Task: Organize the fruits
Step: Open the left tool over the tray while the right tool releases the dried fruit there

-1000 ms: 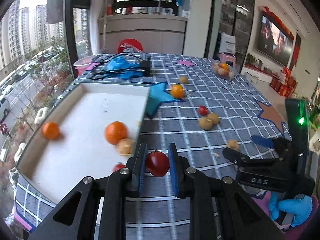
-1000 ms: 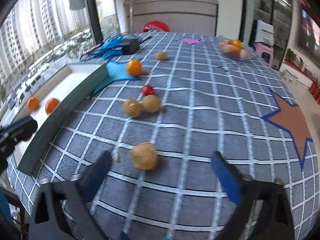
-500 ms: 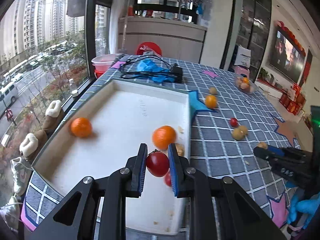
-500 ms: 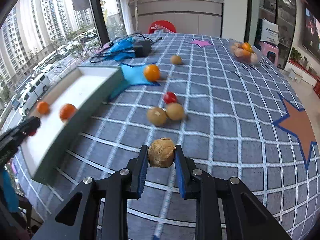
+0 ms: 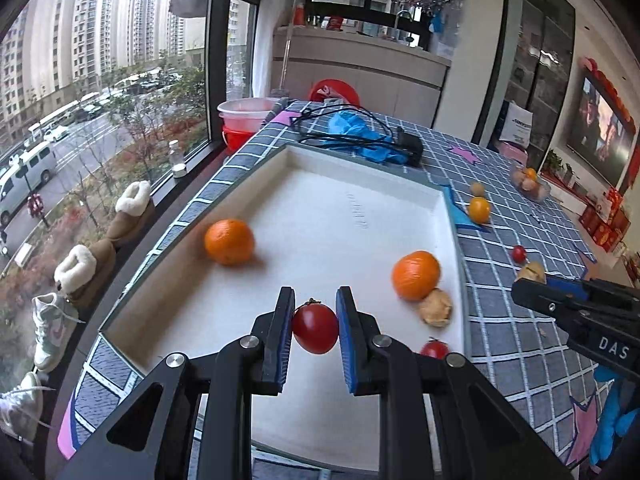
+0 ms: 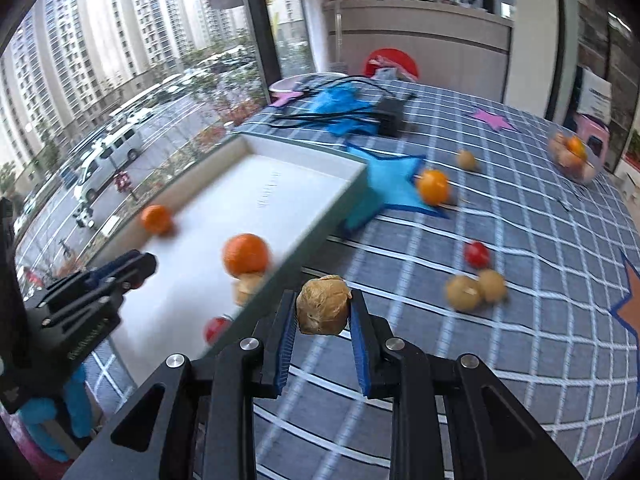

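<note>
My left gripper (image 5: 314, 330) is shut on a red cherry tomato (image 5: 315, 329) and holds it above the white tray (image 5: 328, 208). In the tray lie two oranges (image 5: 229, 241) (image 5: 416, 275), a tan walnut (image 5: 436, 307) and a small tomato (image 5: 435, 349). My right gripper (image 6: 323, 312) is shut on a tan walnut (image 6: 323, 309), held above the checked cloth just right of the tray's wall (image 6: 320, 224). The right gripper also shows at the right edge of the left wrist view (image 5: 532, 280).
Loose on the cloth are an orange (image 6: 433, 187), a red tomato (image 6: 477, 254), two tan fruits (image 6: 464, 292) and a small brown one (image 6: 466, 159). A clear bowl of fruit (image 6: 572, 156) stands far right. Cables and a blue glove (image 5: 360, 136) lie behind the tray.
My left gripper has moved further left over the tray with the tomato. My right gripper has lifted the walnut and carried it left toward the tray.
</note>
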`<state>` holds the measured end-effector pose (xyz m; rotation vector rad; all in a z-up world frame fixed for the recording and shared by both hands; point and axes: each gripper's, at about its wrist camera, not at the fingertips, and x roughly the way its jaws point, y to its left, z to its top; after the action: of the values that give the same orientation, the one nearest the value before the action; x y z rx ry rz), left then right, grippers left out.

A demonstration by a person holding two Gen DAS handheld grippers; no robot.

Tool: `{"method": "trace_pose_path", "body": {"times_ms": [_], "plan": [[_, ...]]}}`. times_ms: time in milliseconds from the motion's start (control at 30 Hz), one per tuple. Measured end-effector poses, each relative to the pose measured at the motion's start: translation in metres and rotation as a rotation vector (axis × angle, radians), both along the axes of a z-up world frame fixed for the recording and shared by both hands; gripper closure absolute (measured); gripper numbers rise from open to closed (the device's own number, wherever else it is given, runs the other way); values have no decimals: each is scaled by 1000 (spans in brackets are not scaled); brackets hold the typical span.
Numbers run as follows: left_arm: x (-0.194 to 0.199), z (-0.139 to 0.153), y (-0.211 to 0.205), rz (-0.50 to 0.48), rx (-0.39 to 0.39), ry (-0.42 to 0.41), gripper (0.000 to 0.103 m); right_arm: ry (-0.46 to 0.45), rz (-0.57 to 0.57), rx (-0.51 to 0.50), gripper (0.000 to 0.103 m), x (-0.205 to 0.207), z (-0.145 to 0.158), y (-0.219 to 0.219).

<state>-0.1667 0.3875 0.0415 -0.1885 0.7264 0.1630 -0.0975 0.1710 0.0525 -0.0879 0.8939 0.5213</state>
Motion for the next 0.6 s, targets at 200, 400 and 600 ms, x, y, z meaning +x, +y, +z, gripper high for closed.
{"method": "trace_pose_path", "body": {"times_ms": [200,400,600], "plan": [[0,-5,11,14,-5,5,80,1,55,-8,76,-1,0,32],[1,-10,16,20,-12,14,80,8,95,-15,76,0,-4,54],[3,-15,22,28,-26,21,80,12,129,-32,76,-4,-9,70]]}}
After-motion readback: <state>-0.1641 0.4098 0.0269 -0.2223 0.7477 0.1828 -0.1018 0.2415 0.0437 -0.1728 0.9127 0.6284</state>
